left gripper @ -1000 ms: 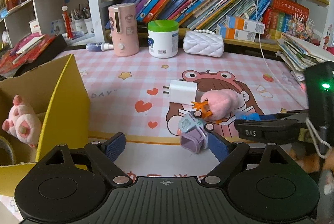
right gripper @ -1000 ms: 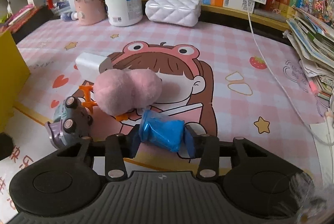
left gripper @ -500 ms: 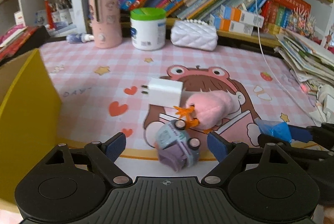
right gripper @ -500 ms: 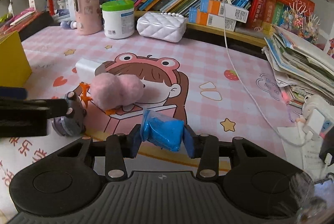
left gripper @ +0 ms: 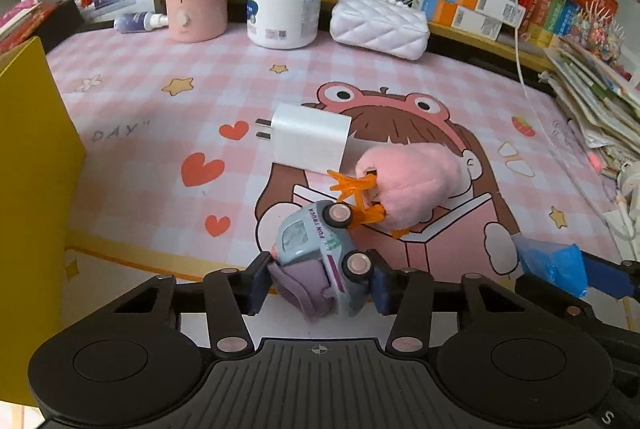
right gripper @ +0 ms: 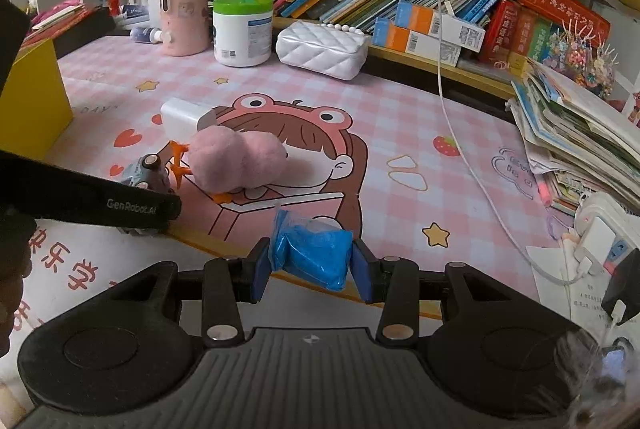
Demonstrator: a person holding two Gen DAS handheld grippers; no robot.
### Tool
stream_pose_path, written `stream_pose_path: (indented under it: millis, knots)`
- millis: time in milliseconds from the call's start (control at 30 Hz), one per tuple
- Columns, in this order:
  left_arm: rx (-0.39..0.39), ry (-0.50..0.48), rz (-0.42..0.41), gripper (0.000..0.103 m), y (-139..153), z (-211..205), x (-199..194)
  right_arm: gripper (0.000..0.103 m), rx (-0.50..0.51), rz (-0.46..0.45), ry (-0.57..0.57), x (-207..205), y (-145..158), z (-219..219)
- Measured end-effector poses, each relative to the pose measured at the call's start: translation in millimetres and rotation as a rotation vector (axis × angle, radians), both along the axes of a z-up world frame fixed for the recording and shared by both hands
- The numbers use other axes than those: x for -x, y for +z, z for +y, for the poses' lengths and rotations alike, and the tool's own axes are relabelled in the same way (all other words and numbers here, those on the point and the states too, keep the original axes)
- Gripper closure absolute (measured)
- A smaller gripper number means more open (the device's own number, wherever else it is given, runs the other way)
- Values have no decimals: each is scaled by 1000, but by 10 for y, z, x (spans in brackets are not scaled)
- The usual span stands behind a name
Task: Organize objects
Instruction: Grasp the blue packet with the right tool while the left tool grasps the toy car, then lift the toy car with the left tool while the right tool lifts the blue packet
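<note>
At the left stands the yellow box (left gripper: 36, 165); beside it the left gripper (left gripper: 318, 287) is closing around the toy truck (left gripper: 320, 257) lying tipped on the bench (left gripper: 160, 101). The right gripper (right gripper: 312, 267) pinches a blue bag (right gripper: 310, 255) above the bench. This looks like the pickup step; next, probably, lift both toward the box.

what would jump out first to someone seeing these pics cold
Probably the toy truck on its side at the near edge of the pink mat, with the left gripper closing its fingers around it. Next, the bright blue bag pinched in the right gripper, held above the mat. Just beyond the truck lies a pink fluffy toy against a white charger.
</note>
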State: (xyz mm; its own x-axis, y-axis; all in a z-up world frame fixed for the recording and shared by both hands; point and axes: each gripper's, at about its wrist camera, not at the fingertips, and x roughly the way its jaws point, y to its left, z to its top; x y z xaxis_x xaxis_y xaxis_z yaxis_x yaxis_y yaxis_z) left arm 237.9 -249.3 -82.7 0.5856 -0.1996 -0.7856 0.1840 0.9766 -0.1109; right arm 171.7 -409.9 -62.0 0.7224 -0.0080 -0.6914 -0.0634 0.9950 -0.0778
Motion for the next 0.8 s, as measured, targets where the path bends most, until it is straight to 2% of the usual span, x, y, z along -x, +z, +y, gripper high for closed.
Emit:
stream_pose_path:
  millis: [433,800]
  knots:
    - [87,5,-30,56,301,295,325,64,-52,23,18,58,80,169]
    - [149,8,-99,56,587,695,832,64,-88,33,15,244,205,396]
